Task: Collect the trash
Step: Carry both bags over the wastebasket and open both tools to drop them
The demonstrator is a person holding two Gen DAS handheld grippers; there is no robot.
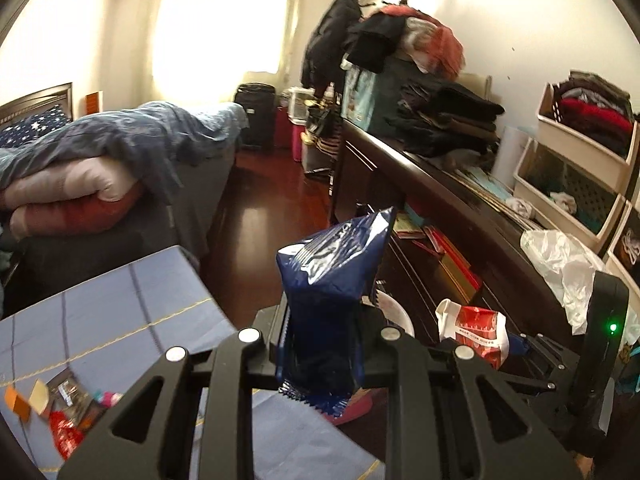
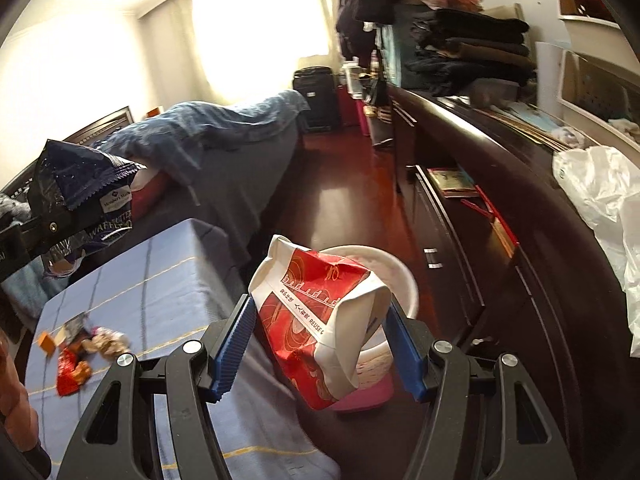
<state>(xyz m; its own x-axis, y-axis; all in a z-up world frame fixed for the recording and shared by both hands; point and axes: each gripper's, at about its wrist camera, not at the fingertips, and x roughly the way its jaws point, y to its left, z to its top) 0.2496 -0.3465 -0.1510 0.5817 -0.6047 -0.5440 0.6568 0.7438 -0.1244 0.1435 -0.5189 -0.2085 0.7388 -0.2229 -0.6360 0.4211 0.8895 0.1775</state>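
Observation:
My left gripper (image 1: 322, 344) is shut on a dark blue snack wrapper (image 1: 332, 280) that stands upright between the fingers; the wrapper also shows in the right wrist view (image 2: 80, 196). My right gripper (image 2: 324, 332) holds a red and white paper bag (image 2: 320, 312), which also shows in the left wrist view (image 1: 476, 332), above a white bin with a pink base (image 2: 404, 280). The blue pads (image 2: 236, 340) press the bag's sides. More wrappers (image 2: 80, 348) lie on the blue cloth-covered table (image 2: 160, 280).
A dark wooden dresser (image 2: 500, 184) runs along the right with folded clothes and a white plastic bag (image 2: 600, 196) on top. A bed with a blue quilt (image 1: 120, 144) stands at the left. Red wooden floor (image 1: 256, 216) lies between them.

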